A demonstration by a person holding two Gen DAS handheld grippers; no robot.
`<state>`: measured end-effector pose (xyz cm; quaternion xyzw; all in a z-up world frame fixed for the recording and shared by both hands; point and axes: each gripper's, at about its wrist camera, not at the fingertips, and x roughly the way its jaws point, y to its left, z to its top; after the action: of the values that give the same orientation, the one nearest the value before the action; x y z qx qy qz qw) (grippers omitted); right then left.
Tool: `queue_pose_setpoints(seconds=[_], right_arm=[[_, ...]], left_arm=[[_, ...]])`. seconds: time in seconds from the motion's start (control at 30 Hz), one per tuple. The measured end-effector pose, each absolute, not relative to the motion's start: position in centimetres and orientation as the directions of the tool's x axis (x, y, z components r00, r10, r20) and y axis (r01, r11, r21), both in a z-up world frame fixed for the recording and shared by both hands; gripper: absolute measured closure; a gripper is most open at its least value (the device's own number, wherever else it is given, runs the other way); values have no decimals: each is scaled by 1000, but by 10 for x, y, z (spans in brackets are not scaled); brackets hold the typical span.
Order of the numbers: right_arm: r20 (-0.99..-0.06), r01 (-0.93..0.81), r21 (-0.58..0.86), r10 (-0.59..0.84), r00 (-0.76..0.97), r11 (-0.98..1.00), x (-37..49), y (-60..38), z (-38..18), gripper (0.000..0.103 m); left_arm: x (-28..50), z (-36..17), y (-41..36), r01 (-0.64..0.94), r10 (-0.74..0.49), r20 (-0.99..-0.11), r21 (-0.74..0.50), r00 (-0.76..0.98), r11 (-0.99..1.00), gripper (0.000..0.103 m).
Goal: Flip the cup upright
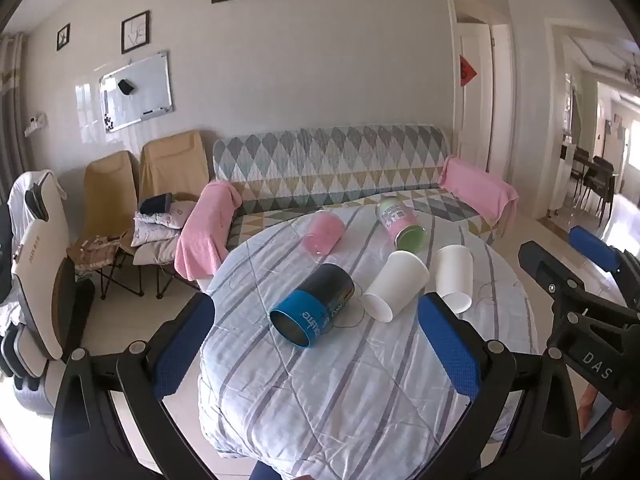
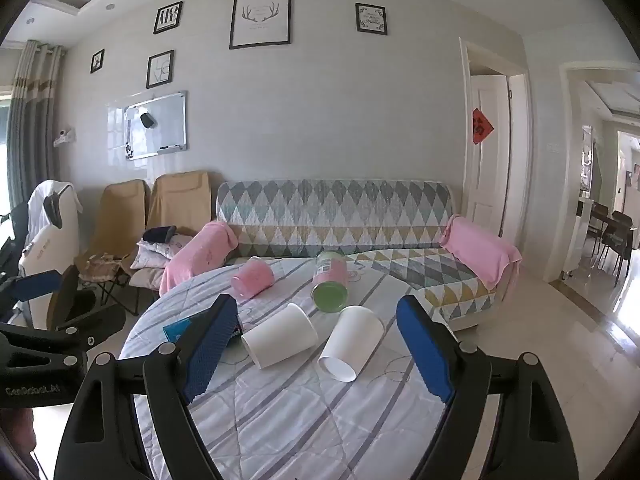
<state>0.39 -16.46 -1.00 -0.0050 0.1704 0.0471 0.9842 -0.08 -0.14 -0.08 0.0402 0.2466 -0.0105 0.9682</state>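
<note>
Several cups lie on their sides on a round table covered with a striped quilt (image 1: pixel 328 392). A blue cup (image 1: pixel 314 306) lies nearest my left gripper (image 1: pixel 316 344), which is open and empty just in front of it. Two white paper cups (image 1: pixel 394 284) (image 1: pixel 454 278) lie to its right. A pink cup (image 1: pixel 323 233) and a pink-and-green cup (image 1: pixel 400 222) lie farther back. My right gripper (image 2: pixel 316 352) is open and empty, short of the white cups (image 2: pixel 280 340) (image 2: pixel 352 342). The blue cup (image 2: pixel 178 330) is mostly hidden behind its left finger.
A patterned sofa (image 2: pixel 336 216) with pink towels on its arms stands behind the table. Folding chairs (image 2: pixel 120 216) with piled pillows stand at the left. A doorway (image 2: pixel 488 160) is at the right. The right gripper shows at the right edge of the left wrist view (image 1: pixel 580 280).
</note>
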Motion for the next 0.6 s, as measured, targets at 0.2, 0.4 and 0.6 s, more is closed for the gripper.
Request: queue_pose_setpoints(seconds=[0.2, 0.4, 0.6], right_arm=[[-343, -92, 6, 89, 935, 996, 4, -164, -10, 20], [-355, -96, 5, 91, 931, 995, 6, -162, -12, 20], [-366, -104, 19, 103, 925, 994, 9, -161, -13, 20]], left_arm=[[2, -4, -1, 62, -38, -507, 31, 861, 998, 0], [4, -8, -2, 78, -55, -525, 23, 849, 997, 0], [6, -10, -2, 85, -60, -536, 23, 842, 996, 0]])
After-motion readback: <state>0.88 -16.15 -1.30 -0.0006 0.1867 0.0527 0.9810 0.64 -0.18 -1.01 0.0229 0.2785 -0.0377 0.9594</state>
